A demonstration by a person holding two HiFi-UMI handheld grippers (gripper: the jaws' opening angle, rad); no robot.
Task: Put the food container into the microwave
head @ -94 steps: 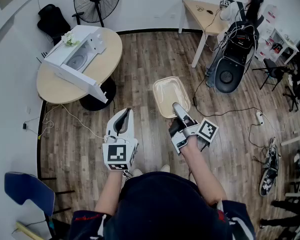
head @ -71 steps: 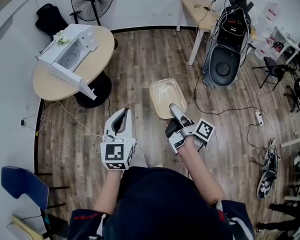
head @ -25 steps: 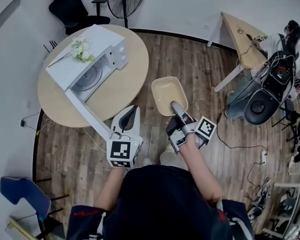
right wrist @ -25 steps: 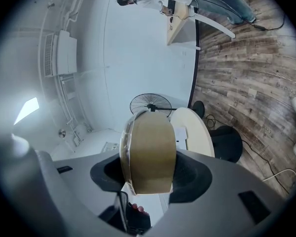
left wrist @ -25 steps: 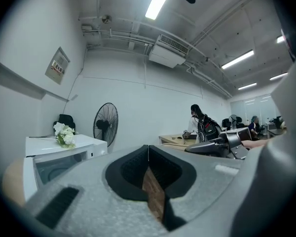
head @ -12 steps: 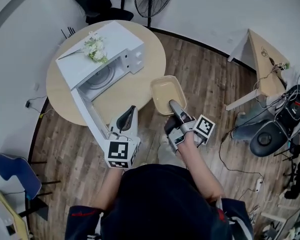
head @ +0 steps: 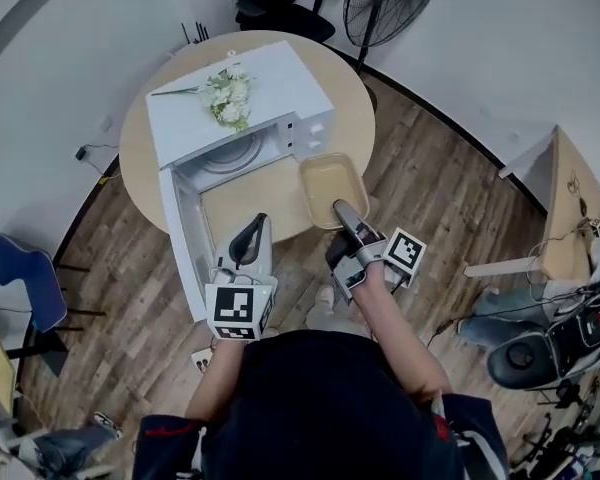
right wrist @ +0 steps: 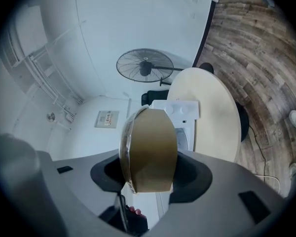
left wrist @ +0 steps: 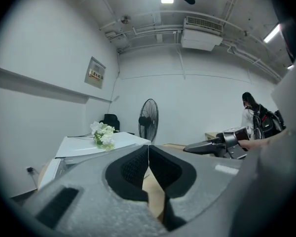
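Before the microwave [head: 280,83], right gripper [head: 342,211] holds container [head: 330,183] level.

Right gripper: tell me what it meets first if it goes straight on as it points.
Likely the microwave, at its button panel beside the open cavity; the container held by the right gripper would touch first. Depth is unclear.

- Right gripper [head: 342,210] holds the food container [head: 330,180] over the round tabletop [head: 356,93] edge.
- White microwave [head: 290,76] stands open, flowers [head: 228,96] on top.
- Left gripper [head: 255,230] is near its door [head: 180,248].
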